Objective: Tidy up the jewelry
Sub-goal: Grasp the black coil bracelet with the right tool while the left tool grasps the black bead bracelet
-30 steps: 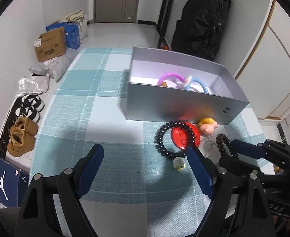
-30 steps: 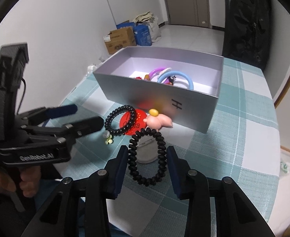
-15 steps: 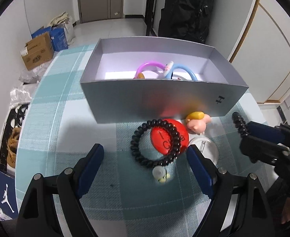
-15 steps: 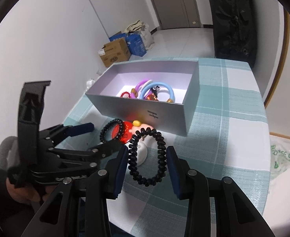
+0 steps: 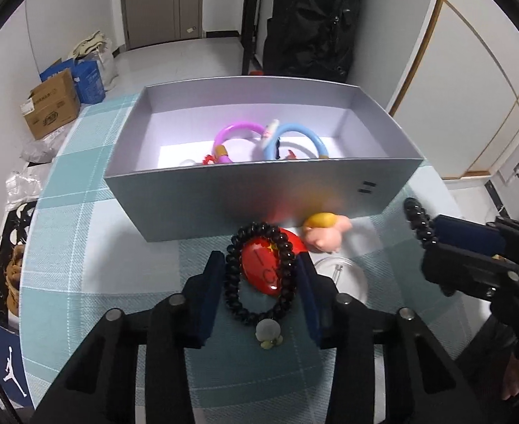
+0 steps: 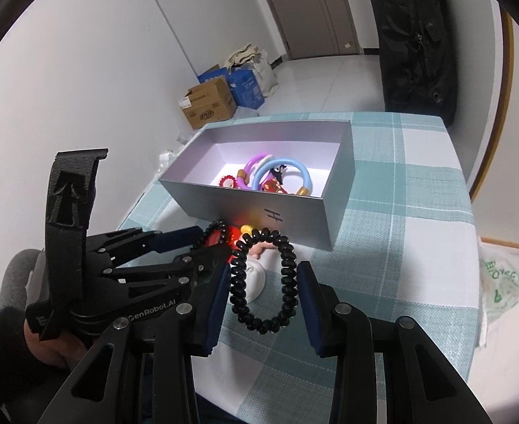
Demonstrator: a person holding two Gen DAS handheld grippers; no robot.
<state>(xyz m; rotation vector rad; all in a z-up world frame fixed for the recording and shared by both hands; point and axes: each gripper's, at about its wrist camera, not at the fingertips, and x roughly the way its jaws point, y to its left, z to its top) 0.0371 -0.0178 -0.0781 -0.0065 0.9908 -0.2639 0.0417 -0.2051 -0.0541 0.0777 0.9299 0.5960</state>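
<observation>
My left gripper has closed around a black bead bracelet with a grey charm that lies over a red badge on the checked cloth. My right gripper is shut on a second black coil bracelet and holds it above the table; it also shows at the right of the left wrist view. The open grey box behind holds a purple ring and a blue ring.
A pink and yellow toy and a clear round lid lie in front of the box. Cardboard boxes stand on the floor at left. A black bag hangs behind the table.
My left gripper moved forward and narrowed its fingers around the bead bracelet. My right gripper rose and pulled back with the coil bracelet in it.
</observation>
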